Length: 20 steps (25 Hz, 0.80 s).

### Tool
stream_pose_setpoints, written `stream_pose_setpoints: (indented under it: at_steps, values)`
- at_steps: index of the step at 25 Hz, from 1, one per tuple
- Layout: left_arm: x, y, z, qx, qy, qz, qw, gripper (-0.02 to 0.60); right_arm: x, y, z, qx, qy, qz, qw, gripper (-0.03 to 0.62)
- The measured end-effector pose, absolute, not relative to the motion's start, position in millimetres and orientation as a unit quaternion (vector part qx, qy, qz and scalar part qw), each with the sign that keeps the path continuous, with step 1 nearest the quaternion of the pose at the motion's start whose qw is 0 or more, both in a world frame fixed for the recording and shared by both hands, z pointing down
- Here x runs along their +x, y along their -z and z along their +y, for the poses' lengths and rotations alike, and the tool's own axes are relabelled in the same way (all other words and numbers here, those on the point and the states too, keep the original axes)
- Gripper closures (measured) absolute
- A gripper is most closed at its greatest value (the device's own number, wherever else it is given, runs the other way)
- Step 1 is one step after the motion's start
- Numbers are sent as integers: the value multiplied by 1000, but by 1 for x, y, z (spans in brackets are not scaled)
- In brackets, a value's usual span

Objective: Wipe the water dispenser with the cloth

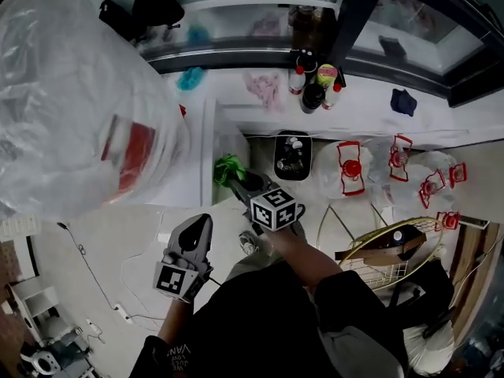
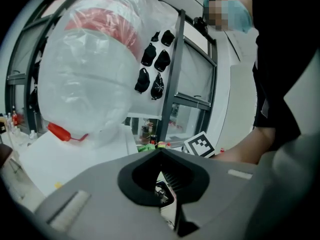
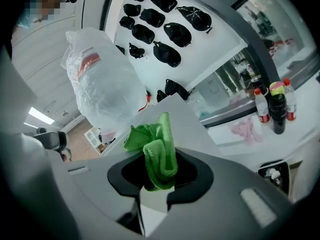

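The water dispenser [image 1: 211,144] is a white cabinet at the centre left, and on it stands a big bottle wrapped in clear plastic [image 1: 75,109]. My right gripper [image 1: 238,179] is shut on a green cloth [image 1: 227,168], which it holds against the dispenser's upper right corner. In the right gripper view the folded cloth [image 3: 159,151] sticks up out of the jaws in front of the white cabinet [image 3: 172,115] and the wrapped bottle [image 3: 100,86]. My left gripper [image 1: 201,222] hangs lower and to the left, off the dispenser, shut with nothing in it [image 2: 161,154].
Sauce bottles [image 1: 315,81] and a pink rag [image 1: 266,89] lie on the ledge behind. Clear water jugs with red handles [image 1: 350,168] and a wire basket [image 1: 394,246] stand at the right. A black box [image 1: 291,156] sits beside the dispenser. A cable [image 1: 102,290] trails on the floor.
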<state>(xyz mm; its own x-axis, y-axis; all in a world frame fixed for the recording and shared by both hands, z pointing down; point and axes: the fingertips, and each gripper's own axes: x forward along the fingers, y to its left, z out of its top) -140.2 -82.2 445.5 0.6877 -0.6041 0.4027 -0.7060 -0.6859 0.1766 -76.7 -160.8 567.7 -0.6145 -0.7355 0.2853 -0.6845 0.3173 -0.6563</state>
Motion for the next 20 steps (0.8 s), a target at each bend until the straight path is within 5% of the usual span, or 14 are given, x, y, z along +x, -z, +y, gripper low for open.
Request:
stream_pose_setpoints:
  at_steps: [20]
  values:
    - [-139, -458, -98, 868, -159, -434, 182, 580, -17, -590, -341, -505, 350, 789, 5, 494]
